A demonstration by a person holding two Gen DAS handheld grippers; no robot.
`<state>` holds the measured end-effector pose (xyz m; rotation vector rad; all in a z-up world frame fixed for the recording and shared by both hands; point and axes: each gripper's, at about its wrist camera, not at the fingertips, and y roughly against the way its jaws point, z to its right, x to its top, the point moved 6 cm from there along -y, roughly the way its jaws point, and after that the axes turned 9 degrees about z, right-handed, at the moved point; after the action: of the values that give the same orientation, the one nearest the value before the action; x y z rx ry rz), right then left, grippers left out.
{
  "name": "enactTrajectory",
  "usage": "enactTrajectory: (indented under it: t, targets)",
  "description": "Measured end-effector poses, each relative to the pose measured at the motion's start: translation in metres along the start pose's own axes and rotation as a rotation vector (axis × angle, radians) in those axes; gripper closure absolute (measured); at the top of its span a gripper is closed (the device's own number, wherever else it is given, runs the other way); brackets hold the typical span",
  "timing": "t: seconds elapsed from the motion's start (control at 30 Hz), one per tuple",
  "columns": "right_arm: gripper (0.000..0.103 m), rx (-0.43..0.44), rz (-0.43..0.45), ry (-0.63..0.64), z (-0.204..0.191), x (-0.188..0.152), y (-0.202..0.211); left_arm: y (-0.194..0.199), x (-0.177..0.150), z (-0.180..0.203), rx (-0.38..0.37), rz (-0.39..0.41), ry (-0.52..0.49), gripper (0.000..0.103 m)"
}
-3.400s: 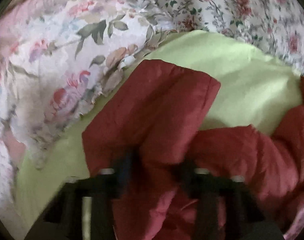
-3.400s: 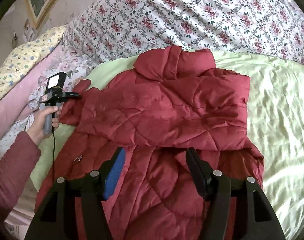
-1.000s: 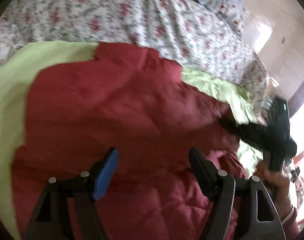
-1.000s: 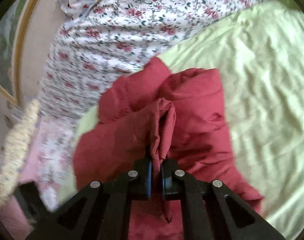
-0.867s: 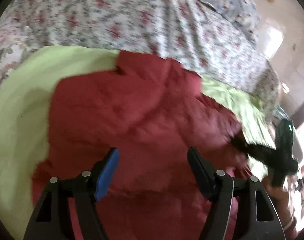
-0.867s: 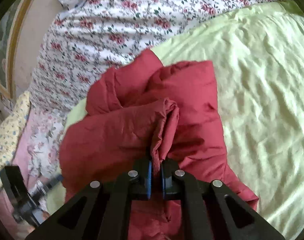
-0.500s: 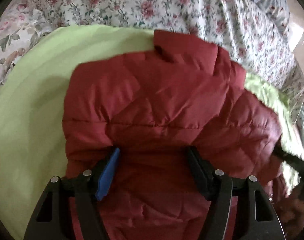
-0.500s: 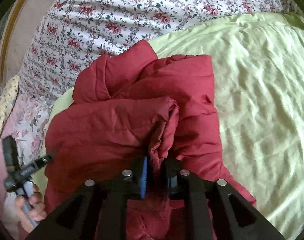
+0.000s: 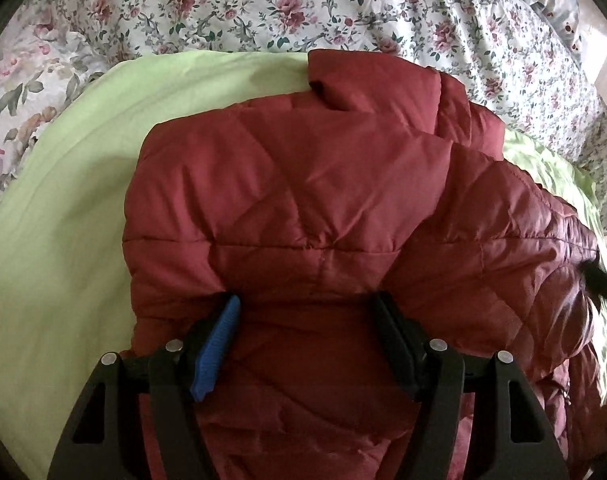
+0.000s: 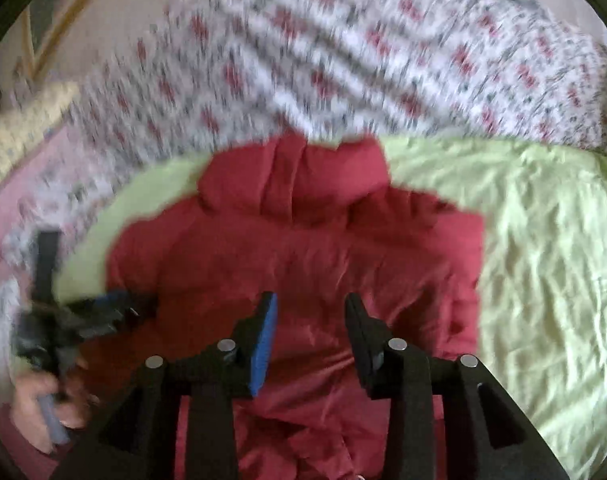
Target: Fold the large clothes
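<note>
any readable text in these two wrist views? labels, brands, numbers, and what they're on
None readable. The red puffer jacket shows no tag or logo, the green sheet is plain, and the floral bedding carries only a flower pattern. The right wrist view is motion-blurred, so any small print there could not be read.

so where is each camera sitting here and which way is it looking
Left wrist: on the left gripper, looking down along its open fingers at the red jacket close below; only those fingers show.
Right wrist: on the right gripper, jaws just opening with nothing between them, looking down over the jacket; blurred, the person's left hand shows at the left.
Shared: the jacket, green sheet and floral bedding.
</note>
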<state>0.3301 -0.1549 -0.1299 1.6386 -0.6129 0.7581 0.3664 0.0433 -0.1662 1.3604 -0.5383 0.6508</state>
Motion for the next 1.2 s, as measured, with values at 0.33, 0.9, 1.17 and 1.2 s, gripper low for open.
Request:
enactTrajectory:
  t: [0.33,0.9,1.17,1.2]
  targets:
    - [0.067,-0.079,-0.075,-0.014,0.026,-0.030,-0.032,0.027,0.011,0.002,0.015,0.030,-0.070,0.035]
    - [0.069,-0.073,-0.097,-0.077,0.043,-0.038,-0.022,0.025,-0.006,-0.023,0.045,0.000,0.001,0.033]
    - [0.069,-0.070,-0.090,-0.073,0.044,-0.041,-0.025,0.011,-0.015,-0.029,0.052,-0.023,0.004,0.030]
    - [0.069,-0.069,-0.090,-0.074,0.044,-0.041,-0.025,0.009,-0.015,-0.028,0.054,-0.023,0.002,0.029]
